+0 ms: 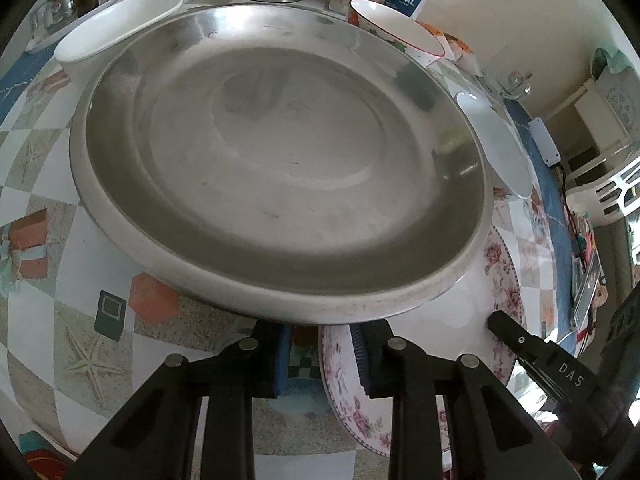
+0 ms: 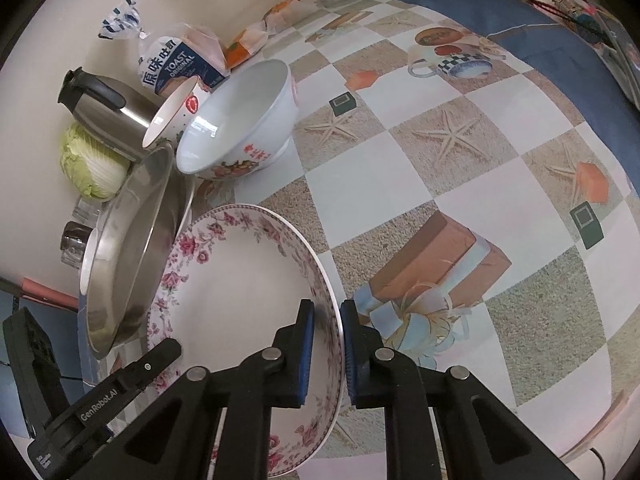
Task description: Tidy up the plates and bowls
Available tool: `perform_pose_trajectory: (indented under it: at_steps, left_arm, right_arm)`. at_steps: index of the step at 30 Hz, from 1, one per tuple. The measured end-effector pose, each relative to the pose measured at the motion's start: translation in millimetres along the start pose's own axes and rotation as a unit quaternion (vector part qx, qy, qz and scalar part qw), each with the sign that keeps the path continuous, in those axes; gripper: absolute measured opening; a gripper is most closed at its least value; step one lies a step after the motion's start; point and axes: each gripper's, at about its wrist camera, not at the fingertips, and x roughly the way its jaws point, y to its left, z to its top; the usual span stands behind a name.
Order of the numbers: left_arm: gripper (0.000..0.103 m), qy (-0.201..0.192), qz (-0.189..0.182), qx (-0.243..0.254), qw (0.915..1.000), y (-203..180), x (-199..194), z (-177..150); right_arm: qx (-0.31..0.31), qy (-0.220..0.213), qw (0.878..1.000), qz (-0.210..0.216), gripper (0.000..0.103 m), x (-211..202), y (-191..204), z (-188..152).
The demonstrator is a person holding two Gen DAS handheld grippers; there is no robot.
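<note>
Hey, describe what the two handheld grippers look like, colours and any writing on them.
Both are matte black plastic with angular linkage arms joined by round silver pins. The left gripper and right gripper each have two fingers lined with ribbed blue pads. White lettering on the bodies reads "DAS" and "GenRobot.AI". No sleeves or hands show.

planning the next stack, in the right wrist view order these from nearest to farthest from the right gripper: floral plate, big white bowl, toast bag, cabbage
1. floral plate: its rim sits between the right gripper fingers.
2. big white bowl: beyond the plate, up the table.
3. cabbage and toast bag: both at the wall, left and upper left; too close to call.
</note>
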Motion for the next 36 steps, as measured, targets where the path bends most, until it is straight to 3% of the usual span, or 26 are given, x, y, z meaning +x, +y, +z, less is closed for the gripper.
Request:
perform_pose_trajectory:
  at_steps: [15,25,36]
  left_arm:
    - [0.027,0.028,0.005,0.024,0.9993,-22.3,7.8,-6.0]
    - [0.026,0.038,-0.015,0.028,0.9988,-46.0,17.9,-10.7]
    - [0.026,0.021,-0.048,0.006,0.9986,-35.3,15.9,-6.9]
  right_arm:
    - [0.021,0.012,1.000,0.006,0.015,-10.3,-16.7,-4.2]
    - [0.052,0.009,0.999,0.011,0.015,-21.5,-44.4,-1.8]
    - [0.069,0.008,0.997,0.038,0.013,-20.1,-55.0,-0.9]
